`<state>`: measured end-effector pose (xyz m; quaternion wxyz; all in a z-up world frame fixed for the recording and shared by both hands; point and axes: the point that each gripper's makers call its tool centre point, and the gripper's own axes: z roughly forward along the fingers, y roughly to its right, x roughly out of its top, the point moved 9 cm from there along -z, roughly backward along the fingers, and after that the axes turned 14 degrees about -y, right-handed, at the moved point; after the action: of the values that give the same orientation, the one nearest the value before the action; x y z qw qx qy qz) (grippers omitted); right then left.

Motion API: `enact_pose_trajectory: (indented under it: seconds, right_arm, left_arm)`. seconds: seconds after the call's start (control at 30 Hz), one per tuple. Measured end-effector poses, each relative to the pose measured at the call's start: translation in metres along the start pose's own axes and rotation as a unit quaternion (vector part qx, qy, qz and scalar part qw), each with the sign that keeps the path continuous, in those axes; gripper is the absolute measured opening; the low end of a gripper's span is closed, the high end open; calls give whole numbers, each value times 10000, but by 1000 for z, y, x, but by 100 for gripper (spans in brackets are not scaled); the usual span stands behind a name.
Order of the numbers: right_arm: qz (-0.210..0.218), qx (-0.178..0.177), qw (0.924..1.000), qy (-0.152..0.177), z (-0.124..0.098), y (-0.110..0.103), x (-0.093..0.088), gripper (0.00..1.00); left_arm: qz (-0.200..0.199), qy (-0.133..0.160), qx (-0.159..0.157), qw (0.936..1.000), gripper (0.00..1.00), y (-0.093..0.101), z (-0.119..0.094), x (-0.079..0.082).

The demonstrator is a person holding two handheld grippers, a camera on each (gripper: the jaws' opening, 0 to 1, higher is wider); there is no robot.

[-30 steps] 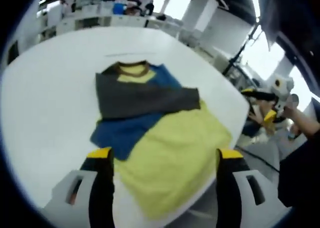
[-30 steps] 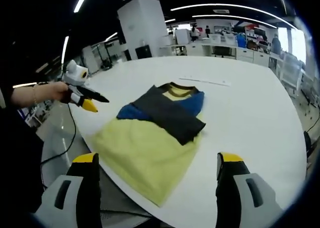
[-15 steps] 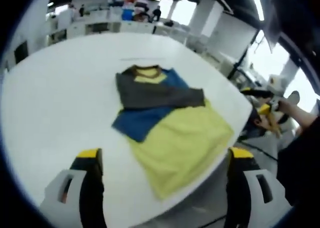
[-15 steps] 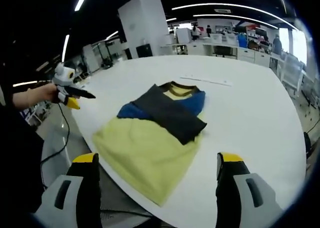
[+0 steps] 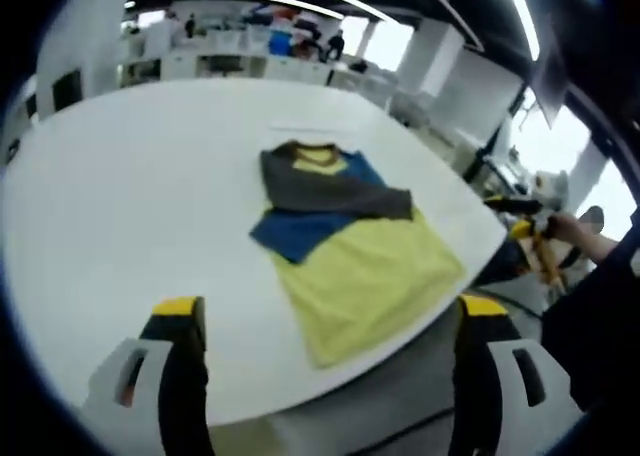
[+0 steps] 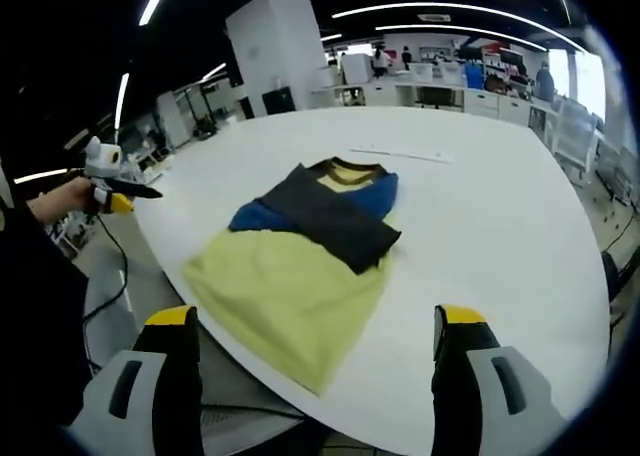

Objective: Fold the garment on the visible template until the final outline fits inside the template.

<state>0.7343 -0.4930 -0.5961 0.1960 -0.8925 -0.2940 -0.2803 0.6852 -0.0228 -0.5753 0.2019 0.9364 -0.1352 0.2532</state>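
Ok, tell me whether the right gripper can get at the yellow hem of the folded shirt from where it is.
Probably yes. The right gripper, jaws open and empty, faces the yellow, blue and grey shirt on the white table; the yellow hem lies nearest, at the table edge, nothing between. It is held back, so it must move in.

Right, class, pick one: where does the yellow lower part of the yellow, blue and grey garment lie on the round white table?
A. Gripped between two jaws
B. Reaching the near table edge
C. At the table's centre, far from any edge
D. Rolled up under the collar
B: the yellow, blue and grey garment has its yellow lower part running out to the near edge of the round white table, with no jaws touching it.
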Motion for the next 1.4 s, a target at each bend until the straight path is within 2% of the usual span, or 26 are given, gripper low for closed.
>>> enact_pose_trajectory:
  seconds: [0.2,0.8,0.9,1.03,1.2,1.4]
  right_arm:
    - [71,-40,10000,22,-1,1,-3,96]
    - [90,-15,9999,-45,4,0,-7,95]
    - [94,11,9999,-105,8,-1,-9,91]
    - [74,120,9996,-251,16,-3,-13,81]
    - [69,144,9993,-338,22,-3,-17,75]
    - [180,162,9988,-418,29,0,-26,69]
  left_arm:
    - [-80,-39,85,9999,99,-2,-5,-7]
    - [-50,-172,8,9998,99,2,6,-7]
    - [-44,-275,3,9996,99,3,11,-11]
    - [-40,-436,-104,9990,98,6,23,-16]
    - [76,-684,-153,9975,90,8,42,-23]
    - [-69,-848,-254,9960,82,5,63,-35]
